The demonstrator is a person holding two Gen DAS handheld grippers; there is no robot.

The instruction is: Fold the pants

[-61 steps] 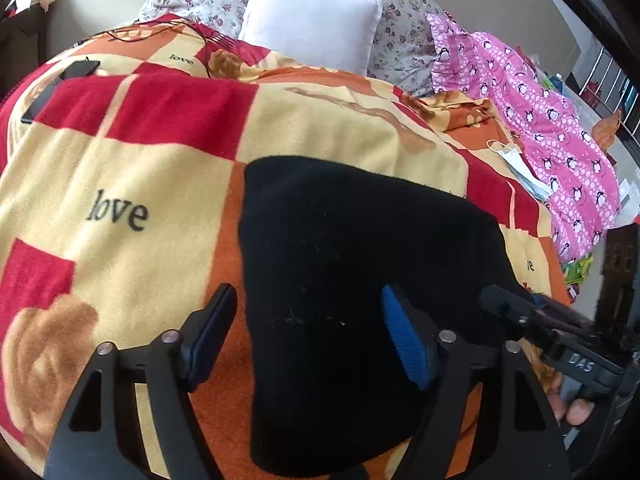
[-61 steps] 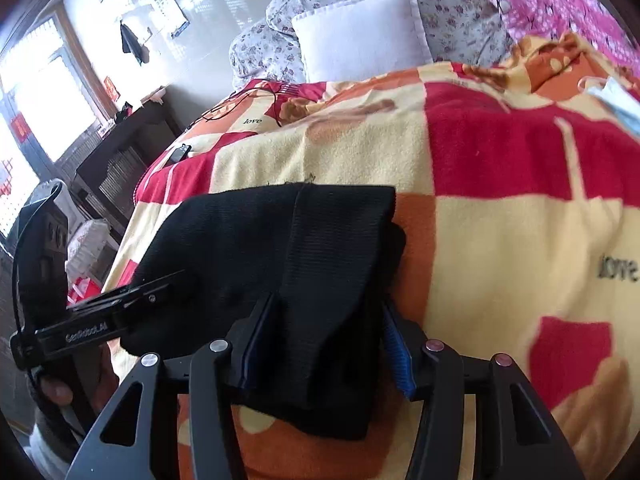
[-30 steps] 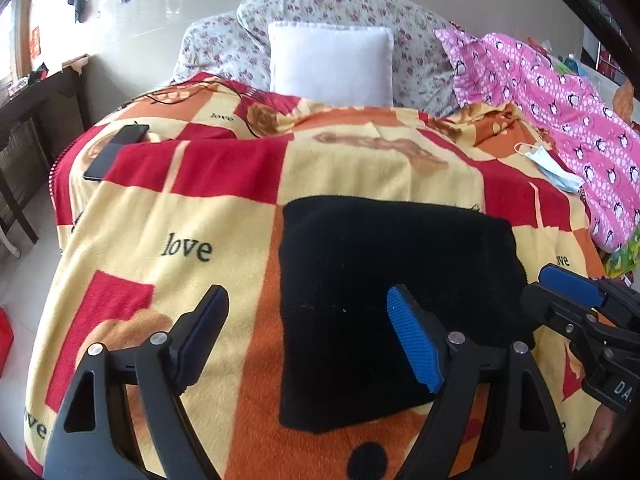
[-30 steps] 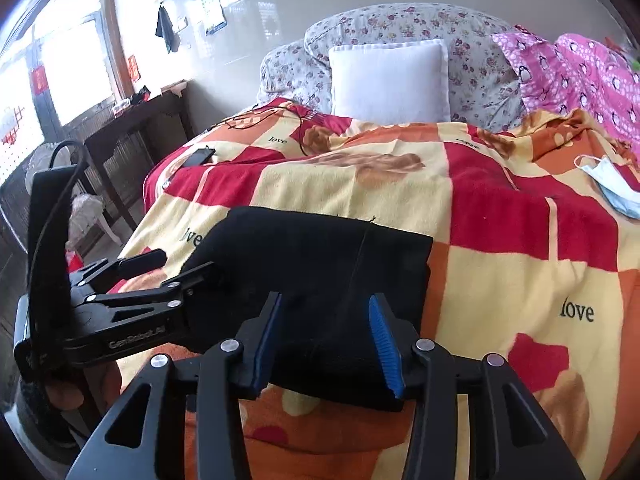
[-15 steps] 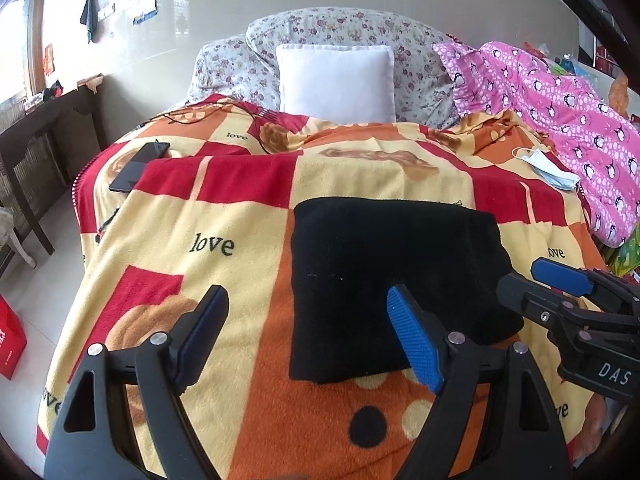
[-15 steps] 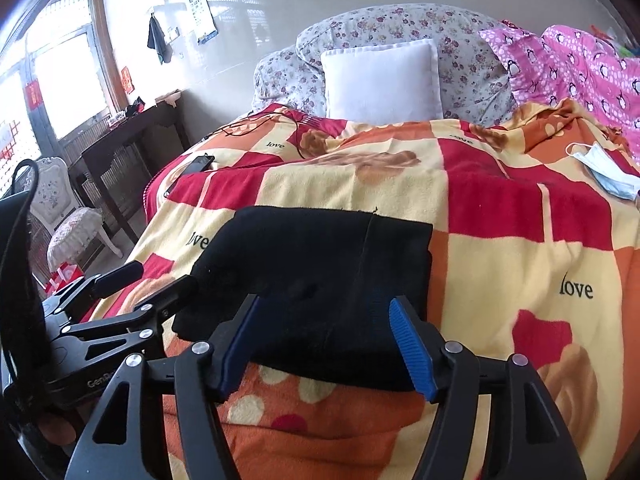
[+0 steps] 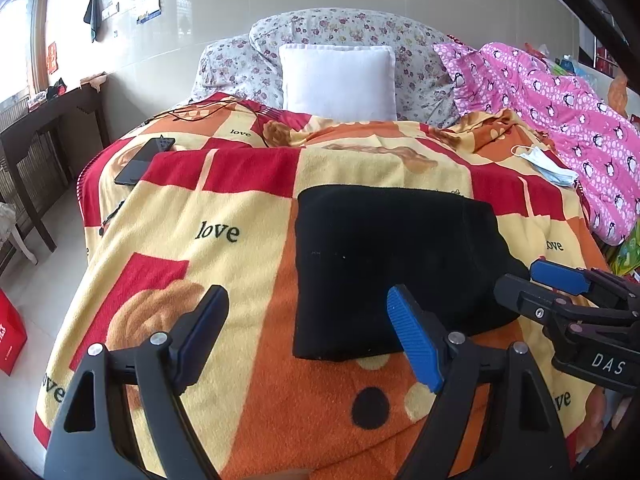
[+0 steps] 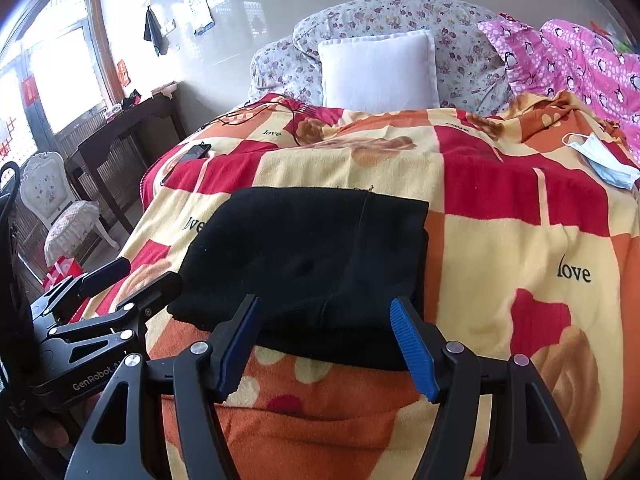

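Both grippers now sit back from the black pants (image 7: 392, 268), which two seconds ago filled the right view with a fold clamped between the right jaws. That fold is let go, and the garment lies as a compact rectangle on the patterned blanket (image 7: 224, 208), near the foot of the bed. The folding looks finished, or nearly so (the far edge is hard to judge against the dark cloth).

The right gripper (image 8: 326, 340) has just been opening its jaws; they stand fairly wide, released, just short of the near hem with nothing between them. The left gripper (image 7: 308, 324) is spread wide and empty over the blanket, its right finger (image 7: 414, 344) overlapping the pants' near corner in view, whether touching is unclear.
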